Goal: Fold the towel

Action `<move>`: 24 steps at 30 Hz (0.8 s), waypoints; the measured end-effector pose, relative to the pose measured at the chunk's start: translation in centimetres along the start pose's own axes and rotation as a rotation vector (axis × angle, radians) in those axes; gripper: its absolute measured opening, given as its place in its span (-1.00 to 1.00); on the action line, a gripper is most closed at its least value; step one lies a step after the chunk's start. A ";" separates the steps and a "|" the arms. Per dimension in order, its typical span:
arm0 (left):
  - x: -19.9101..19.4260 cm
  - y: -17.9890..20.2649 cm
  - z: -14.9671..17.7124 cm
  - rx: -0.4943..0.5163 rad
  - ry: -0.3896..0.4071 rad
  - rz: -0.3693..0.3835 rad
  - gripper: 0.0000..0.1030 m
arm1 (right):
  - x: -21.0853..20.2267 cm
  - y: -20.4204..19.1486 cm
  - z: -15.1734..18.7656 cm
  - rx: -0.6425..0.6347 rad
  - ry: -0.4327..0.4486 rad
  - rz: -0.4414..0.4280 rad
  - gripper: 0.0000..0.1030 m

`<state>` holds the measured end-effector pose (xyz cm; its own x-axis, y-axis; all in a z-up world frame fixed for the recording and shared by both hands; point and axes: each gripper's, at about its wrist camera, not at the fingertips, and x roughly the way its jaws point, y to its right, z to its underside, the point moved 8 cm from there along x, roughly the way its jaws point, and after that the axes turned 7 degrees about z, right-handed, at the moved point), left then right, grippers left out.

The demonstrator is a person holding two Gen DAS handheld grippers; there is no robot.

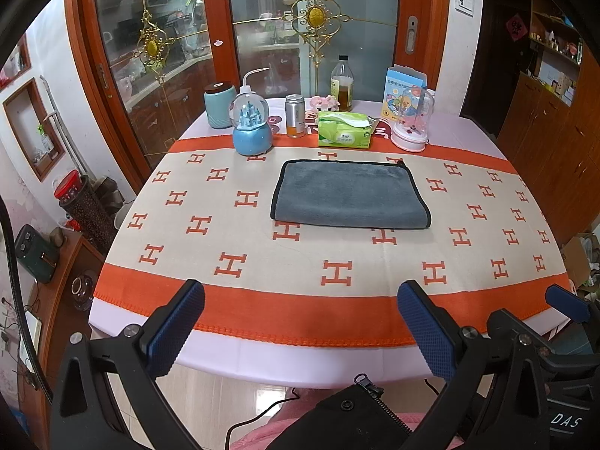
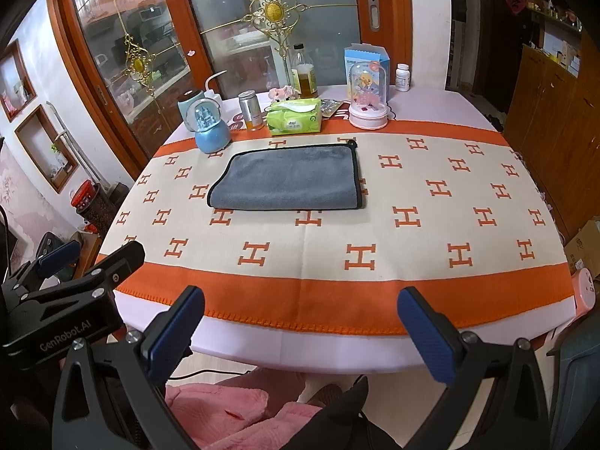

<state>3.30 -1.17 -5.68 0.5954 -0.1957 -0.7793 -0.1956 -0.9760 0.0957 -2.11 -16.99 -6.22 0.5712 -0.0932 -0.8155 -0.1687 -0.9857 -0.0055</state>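
A grey towel (image 1: 348,195) with black trim lies folded flat in a rectangle on the cream and orange cloth toward the table's far side; it also shows in the right wrist view (image 2: 288,180). My left gripper (image 1: 300,326) is open and empty, held off the table's near edge, well short of the towel. My right gripper (image 2: 300,330) is open and empty too, at the near edge. The right gripper's fingers (image 1: 566,302) show at the left view's right side, and the left gripper's fingers (image 2: 60,255) show at the right view's left side.
Behind the towel stand a blue snow globe (image 1: 252,127), a metal can (image 1: 294,115), a green tissue pack (image 1: 345,129), an oil bottle (image 1: 342,84), a glass dome ornament (image 1: 411,120) and a teal jar (image 1: 220,105). Glass doors are behind the table (image 1: 262,352).
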 end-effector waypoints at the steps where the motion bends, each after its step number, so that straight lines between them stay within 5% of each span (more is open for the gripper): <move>1: 0.0 0.0 0.0 0.000 0.000 0.000 0.98 | 0.0 0.0 -0.1 0.000 0.000 0.000 1.00; 24: 0.0 0.0 0.0 -0.004 0.002 0.000 0.98 | 0.1 -0.2 -0.3 -0.001 -0.002 0.000 1.00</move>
<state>3.28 -1.18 -5.69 0.5970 -0.1963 -0.7779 -0.1930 -0.9763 0.0983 -1.79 -16.88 -6.10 0.5693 -0.0929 -0.8169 -0.1681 -0.9858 -0.0051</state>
